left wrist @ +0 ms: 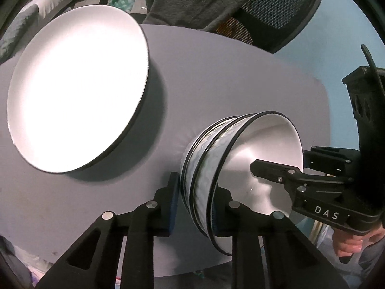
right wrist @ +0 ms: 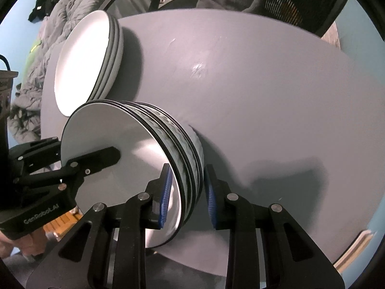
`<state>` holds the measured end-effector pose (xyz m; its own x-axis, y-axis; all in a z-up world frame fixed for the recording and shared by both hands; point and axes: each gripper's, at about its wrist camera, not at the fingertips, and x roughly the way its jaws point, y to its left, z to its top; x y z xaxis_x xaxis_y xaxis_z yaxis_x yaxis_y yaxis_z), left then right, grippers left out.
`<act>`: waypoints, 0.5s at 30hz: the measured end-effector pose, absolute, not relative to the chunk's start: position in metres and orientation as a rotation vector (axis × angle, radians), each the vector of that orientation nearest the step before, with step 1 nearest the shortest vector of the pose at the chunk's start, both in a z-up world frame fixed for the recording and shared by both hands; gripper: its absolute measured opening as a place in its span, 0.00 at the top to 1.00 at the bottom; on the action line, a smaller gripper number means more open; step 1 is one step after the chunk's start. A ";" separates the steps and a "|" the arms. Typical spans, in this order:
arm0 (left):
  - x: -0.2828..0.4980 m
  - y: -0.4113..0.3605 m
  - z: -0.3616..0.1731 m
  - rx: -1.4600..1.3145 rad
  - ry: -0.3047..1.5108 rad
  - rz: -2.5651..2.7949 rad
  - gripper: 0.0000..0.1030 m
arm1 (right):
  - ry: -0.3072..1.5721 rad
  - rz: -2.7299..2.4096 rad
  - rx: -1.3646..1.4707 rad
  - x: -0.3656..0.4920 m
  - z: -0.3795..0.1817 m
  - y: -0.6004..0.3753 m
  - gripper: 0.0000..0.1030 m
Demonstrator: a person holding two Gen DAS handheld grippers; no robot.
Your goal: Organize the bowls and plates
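Round grey table (right wrist: 252, 77), black mesh office chair (left wrist: 276, 9) behind it, light blue floor (left wrist: 341, 24)

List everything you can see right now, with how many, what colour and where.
Bowls: a nested stack, count unclear, white with black rims and patterned sides, near table edge.
Plates: stack of about three, white with dark rims, far left on table.
Table: one, grey, round.
Chair: one, black mesh, behind table.
Cloth: one, dark grey, draped on chair.
Left claw: black, blue pads, around the bowls' wall.
Right claw: black, blue pads, around the opposite wall.
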<state>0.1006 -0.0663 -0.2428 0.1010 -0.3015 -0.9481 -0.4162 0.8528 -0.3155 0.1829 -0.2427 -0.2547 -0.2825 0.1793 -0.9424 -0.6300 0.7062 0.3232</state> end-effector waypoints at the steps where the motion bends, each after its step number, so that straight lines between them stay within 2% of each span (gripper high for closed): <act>1: 0.098 -0.065 -0.243 -0.592 1.498 0.092 0.80 | 1.689 0.814 -0.358 0.182 -0.255 -0.241 0.75; 15: 0.088 -0.062 -0.248 -0.631 1.487 0.087 0.72 | 1.679 0.717 -0.293 0.182 -0.254 -0.237 0.75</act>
<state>0.0881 -0.0616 -0.2481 0.1122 -0.3216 -0.9402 -0.4295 0.8375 -0.3377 0.1816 -0.2371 -0.2544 -0.2424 0.1894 -0.9515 -0.5562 0.7764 0.2963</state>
